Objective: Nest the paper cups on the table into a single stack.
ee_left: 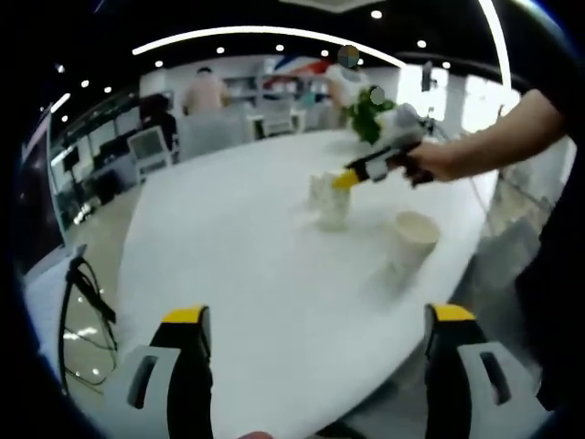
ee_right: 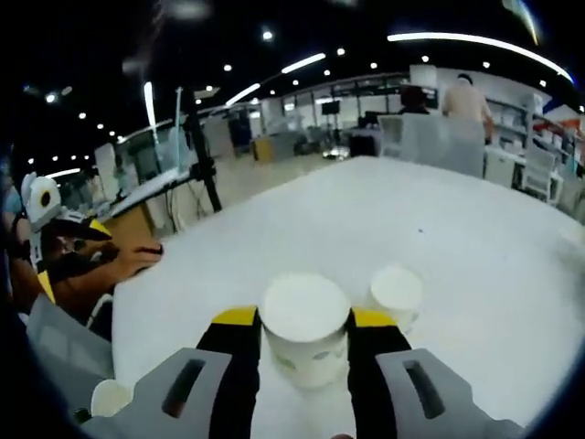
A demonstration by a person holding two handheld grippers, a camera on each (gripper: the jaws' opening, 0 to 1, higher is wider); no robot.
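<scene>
A white paper cup (ee_right: pixel 305 329) sits low in the centre of the right gripper view, pinched between the yellow-tipped jaws of the right gripper (ee_right: pixel 304 322), which grips it on both sides just under the rim. A second cup (ee_right: pixel 397 294) stands just beside it to the right, and a third (ee_right: pixel 110 398) shows at the lower left edge. These cups are likely light, thin-walled and easily crushed, so a gentle hold below the stiffer rolled rim seems the safest place to take them. The left gripper view gives the wider picture: the held cup (ee_left: pixel 330 199) right of centre under the other gripper's yellow tip, and another cup (ee_left: pixel 414 234) just beside it toward the right, both on the white table (ee_left: pixel 238 247). There the left gripper (ee_left: pixel 315 322) hangs at the bottom of the frame, jaws spread wide with nothing between them. A person's hand (ee_left: pixel 448 160) holds the right gripper at the upper right.
</scene>
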